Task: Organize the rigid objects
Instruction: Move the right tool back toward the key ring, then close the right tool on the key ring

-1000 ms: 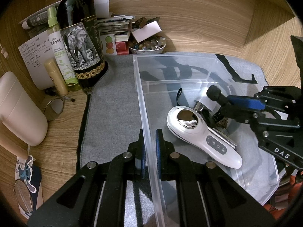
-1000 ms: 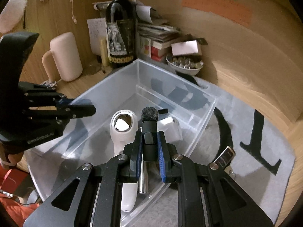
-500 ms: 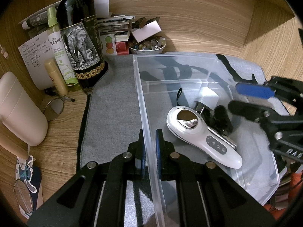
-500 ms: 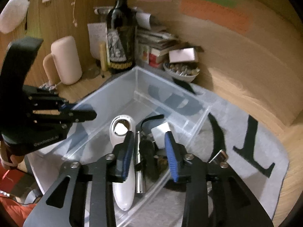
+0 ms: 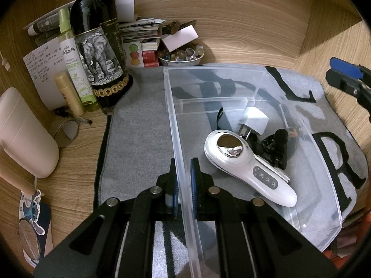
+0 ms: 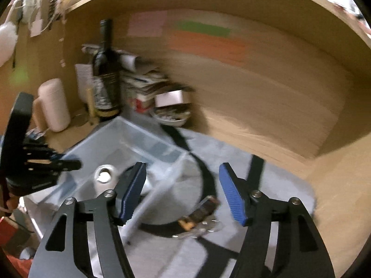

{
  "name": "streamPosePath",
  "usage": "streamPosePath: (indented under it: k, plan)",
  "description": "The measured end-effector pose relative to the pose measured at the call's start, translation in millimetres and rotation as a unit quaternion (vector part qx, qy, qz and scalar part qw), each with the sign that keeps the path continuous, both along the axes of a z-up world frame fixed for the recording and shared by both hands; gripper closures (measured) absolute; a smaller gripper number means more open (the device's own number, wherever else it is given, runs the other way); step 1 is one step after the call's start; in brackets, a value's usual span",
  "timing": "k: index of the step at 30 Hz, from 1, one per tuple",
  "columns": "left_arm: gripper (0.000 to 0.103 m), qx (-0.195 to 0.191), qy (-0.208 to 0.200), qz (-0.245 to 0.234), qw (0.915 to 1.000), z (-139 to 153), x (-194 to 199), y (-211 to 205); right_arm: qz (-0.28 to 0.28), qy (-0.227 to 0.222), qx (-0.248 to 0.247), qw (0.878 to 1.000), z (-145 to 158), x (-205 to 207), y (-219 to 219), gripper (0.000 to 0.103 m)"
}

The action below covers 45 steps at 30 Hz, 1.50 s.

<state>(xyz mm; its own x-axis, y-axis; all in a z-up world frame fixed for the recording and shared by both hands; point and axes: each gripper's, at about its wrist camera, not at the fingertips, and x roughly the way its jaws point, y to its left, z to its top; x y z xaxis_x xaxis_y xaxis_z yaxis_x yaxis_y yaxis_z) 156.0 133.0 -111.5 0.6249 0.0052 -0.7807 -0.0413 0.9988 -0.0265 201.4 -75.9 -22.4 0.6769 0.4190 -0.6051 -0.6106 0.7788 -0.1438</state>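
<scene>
Bin (image 5: pixel 172 115): wall clamped by left tongs (image 5: pixel 184 185), massager (image 5: pixel 248 169) lodged just right of them; right tongs (image 6: pixel 183 194) spread wide above keys (image 6: pixel 197 220).

My left gripper (image 5: pixel 184 183) sits low, blue pads closed on a thin clear wall. My right gripper (image 6: pixel 182 194) is raised, jaws spread wide, nothing between them.

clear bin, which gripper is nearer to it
Left. The left gripper is shut on the near wall of the clear bin. The right gripper is open, hanging above the mat beside the bin.
</scene>
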Motion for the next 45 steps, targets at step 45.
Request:
streamPosePath:
  k: [45]
  plan:
    - [0.094, 0.001, 0.0, -0.001, 1.0, -1.7, 0.7, -1.3, -0.031, 0.163, -0.04, 0.985, -117.0, 42.5, -33.3, 0.071]
